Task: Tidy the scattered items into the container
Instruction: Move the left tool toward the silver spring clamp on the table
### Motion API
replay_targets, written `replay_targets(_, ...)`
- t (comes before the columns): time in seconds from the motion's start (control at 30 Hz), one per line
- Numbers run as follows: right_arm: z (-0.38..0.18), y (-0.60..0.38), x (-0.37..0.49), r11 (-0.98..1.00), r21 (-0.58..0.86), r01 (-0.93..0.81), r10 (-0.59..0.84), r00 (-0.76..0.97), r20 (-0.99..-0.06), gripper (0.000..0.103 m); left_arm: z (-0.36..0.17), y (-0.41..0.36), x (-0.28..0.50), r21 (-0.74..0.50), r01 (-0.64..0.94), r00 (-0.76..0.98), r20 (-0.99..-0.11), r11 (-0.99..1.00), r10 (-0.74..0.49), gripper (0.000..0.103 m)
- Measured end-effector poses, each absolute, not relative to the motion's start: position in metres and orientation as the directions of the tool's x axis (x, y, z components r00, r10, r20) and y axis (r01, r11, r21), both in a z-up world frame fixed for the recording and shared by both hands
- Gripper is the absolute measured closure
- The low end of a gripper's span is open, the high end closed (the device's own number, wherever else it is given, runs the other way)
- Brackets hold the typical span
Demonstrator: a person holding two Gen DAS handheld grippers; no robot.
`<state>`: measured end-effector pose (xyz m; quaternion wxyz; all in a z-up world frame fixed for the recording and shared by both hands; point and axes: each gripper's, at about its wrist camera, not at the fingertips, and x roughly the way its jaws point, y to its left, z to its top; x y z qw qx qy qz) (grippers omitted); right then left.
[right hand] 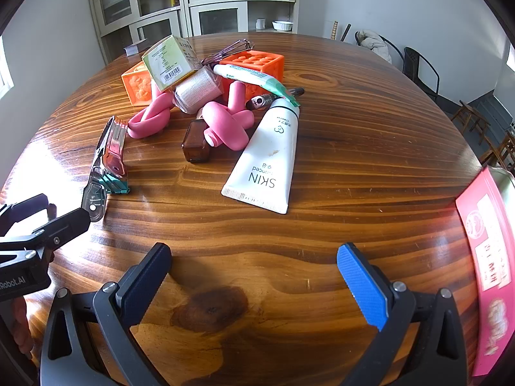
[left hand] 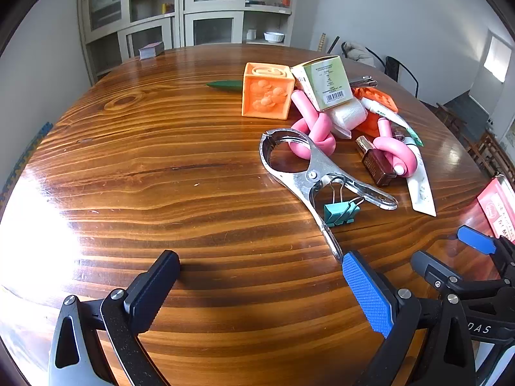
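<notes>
A pile of items lies on the round wooden table (left hand: pixel 145 167): an orange cube (left hand: pixel 267 91), a green-white box (left hand: pixel 325 82), pink knotted foam rollers (left hand: pixel 313 135), a brown bottle (left hand: pixel 376 162), a white SKIN tube (right hand: pixel 268 157), a large metal clamp (left hand: pixel 317 173) and a teal binder clip (left hand: pixel 339 210). My left gripper (left hand: pixel 260 276) is open and empty, just short of the clamp's handle. My right gripper (right hand: pixel 254 267) is open and empty, short of the tube. The red container (right hand: pixel 486 257) sits at the right edge.
A green leaf-shaped item (left hand: pixel 225 85) lies behind the cube. A small stack of cards (left hand: pixel 151 50) sits at the table's far edge. Cabinets (left hand: pixel 186 9) and chairs (right hand: pixel 418 67) stand beyond the table.
</notes>
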<state>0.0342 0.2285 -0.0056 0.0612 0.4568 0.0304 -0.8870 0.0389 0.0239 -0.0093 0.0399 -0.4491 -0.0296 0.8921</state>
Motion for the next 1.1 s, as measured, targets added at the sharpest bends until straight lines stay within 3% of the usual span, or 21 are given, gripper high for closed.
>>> replay_targets(0.3,-0.0056,0.2285,0.0342,-0.991,0.002,0.136,-0.081,-0.575,-0.814,0.0,-0.0124,0.0299,0.0389,-0.018,-0.02,-0.581,-0.813,-1.0,0.026,0.0)
replay_targets(1.1,-0.0043,0.2327,0.0354,-0.981,0.008,0.194,-0.119,-0.568,-0.814,0.0,-0.0136,0.0324,0.0417,-0.014,-0.019,-0.583,-0.812,-1.0,0.022,0.0)
